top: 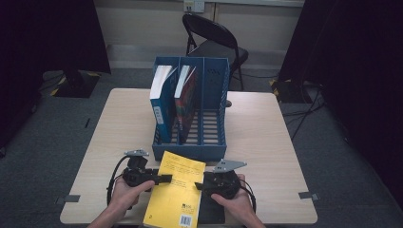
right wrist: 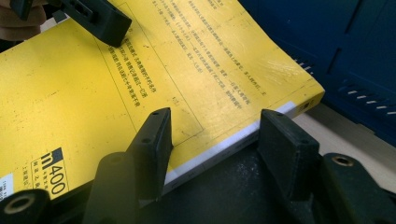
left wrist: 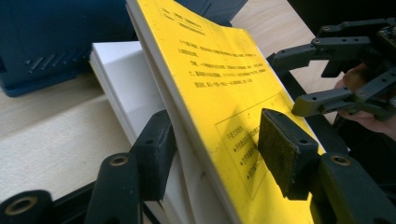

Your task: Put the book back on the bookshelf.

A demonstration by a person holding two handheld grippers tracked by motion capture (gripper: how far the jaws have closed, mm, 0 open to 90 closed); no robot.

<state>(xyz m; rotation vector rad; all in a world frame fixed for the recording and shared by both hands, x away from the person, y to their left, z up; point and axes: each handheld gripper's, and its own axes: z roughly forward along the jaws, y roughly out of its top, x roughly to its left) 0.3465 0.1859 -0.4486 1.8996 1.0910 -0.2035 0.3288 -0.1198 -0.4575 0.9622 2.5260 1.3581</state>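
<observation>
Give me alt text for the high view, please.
A yellow paperback book lies at the wooden table's near edge between two hand-held grippers, left and right. Behind it, a blue plastic file rack holds two upright books.

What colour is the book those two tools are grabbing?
The book is bright yellow with small black print on its cover. The right gripper view shows it best.

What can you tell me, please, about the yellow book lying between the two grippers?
The yellow book is a thick paperback with a glossy yellow cover, black printed text, a barcode near its lower edge and white page edges. It is closed and sits at the near table edge before the blue file rack, its far end raised. The left gripper straddles its page side and the right gripper its spine side; neither visibly clamps it.
</observation>
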